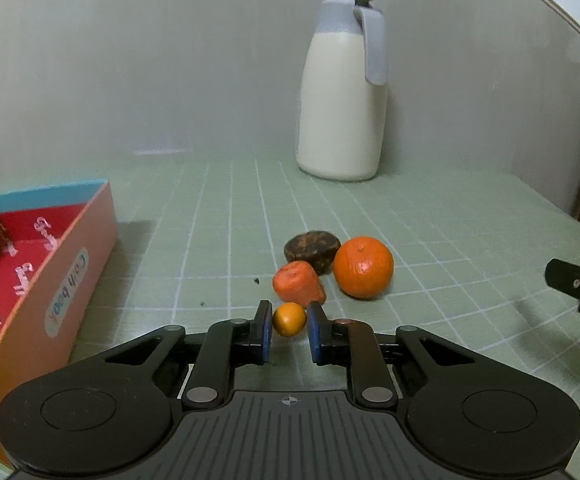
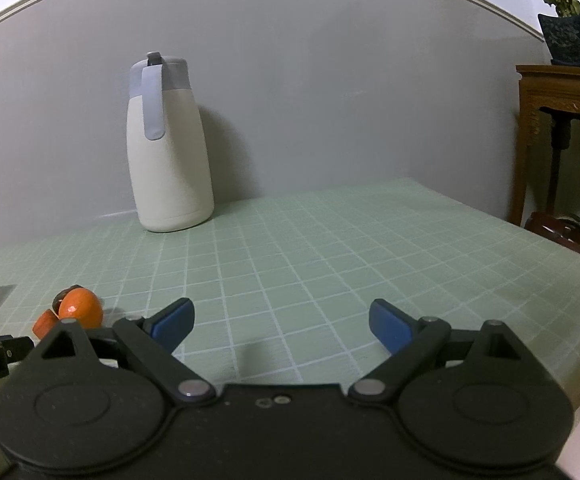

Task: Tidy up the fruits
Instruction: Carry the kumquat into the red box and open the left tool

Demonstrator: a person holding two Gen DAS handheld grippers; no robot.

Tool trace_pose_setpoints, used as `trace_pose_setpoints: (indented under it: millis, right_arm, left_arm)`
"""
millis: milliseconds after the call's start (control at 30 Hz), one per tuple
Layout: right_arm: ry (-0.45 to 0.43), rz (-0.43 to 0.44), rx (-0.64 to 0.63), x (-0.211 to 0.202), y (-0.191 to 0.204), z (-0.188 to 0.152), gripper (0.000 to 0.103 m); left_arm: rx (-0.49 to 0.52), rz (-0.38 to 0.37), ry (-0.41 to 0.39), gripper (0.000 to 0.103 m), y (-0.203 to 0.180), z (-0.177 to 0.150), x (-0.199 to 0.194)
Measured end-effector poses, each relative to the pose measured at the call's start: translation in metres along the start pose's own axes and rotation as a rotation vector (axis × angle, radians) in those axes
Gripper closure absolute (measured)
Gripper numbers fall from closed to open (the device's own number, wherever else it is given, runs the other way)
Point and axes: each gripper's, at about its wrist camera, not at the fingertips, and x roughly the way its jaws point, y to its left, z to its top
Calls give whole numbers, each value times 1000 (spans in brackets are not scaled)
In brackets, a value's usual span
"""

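In the left wrist view my left gripper [image 1: 289,314] is shut on a small yellow-orange fruit [image 1: 289,319], held between its blue pads just above the green mat. Right behind it lie a reddish-orange pointed fruit [image 1: 297,284], a dark brown mottled fruit [image 1: 312,250] and a big orange [image 1: 363,267]. A pink box [image 1: 56,280] with a red lining stands at the left, with some fruit in its near end. My right gripper [image 2: 282,322] stands open over bare mat, nothing between its fingers. The orange [image 2: 81,307] and the reddish fruit [image 2: 45,322] show at its far left.
A cream jug with a grey lid [image 1: 340,96] stands at the back against the wall. The green gridded mat [image 2: 330,248] ends at the table's right edge. Beyond it are a wooden stand [image 2: 562,128] and a potted plant [image 2: 568,28]. The right gripper's finger [image 1: 578,284] pokes in at right.
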Motion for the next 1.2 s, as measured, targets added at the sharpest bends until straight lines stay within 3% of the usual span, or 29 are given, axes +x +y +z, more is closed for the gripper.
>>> trace_pose_setpoints:
  millis: [533,800,1200]
  right_arm:
    - [-2,55,-42,2,25,1,9]
    - [-10,102,-77,0,48,1,9]
    - [-19,188,-124,-6,88,-1,9]
  left_arm:
    - [4,77,-121,84,24,6,-38]
    - [-39,200,-173,84,63,10,-60]
    - [-123,390,-173,84,129,3,-77]
